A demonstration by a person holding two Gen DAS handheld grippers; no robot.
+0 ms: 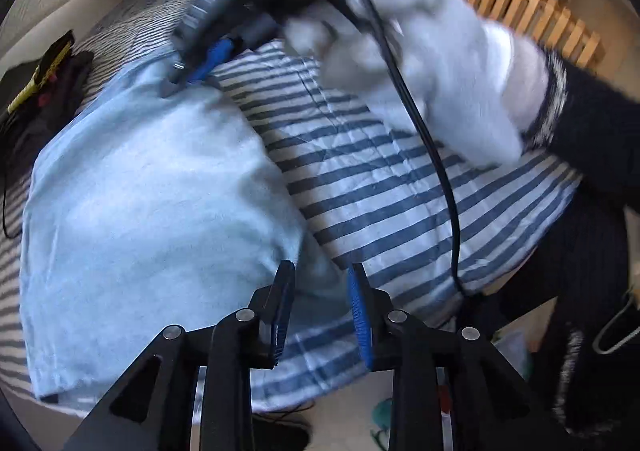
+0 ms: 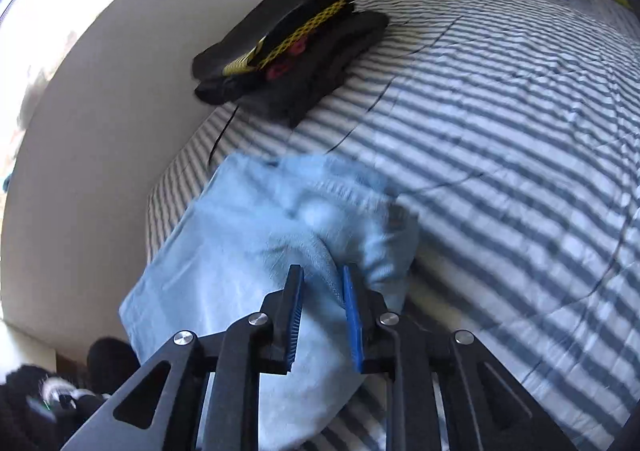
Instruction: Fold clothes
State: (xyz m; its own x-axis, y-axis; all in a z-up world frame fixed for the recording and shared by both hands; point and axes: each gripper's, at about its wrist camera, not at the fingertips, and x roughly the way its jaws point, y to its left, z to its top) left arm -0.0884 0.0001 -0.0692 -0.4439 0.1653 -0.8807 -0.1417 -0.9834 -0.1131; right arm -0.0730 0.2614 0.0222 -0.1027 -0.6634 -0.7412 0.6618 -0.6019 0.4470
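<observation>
A light blue garment (image 1: 152,187) lies flat on the striped bed, its length running away from the left gripper (image 1: 320,311), parted and empty at its near edge, to the right gripper (image 2: 322,315), parted around a fold at the far end.

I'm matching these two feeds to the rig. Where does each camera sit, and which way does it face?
Left wrist: on the left claw, looking down at the light blue garment; the gloved right hand shows.
Right wrist: on the right claw, facing along the striped bed cover.
Shared: the garment and folded black clothes.
</observation>
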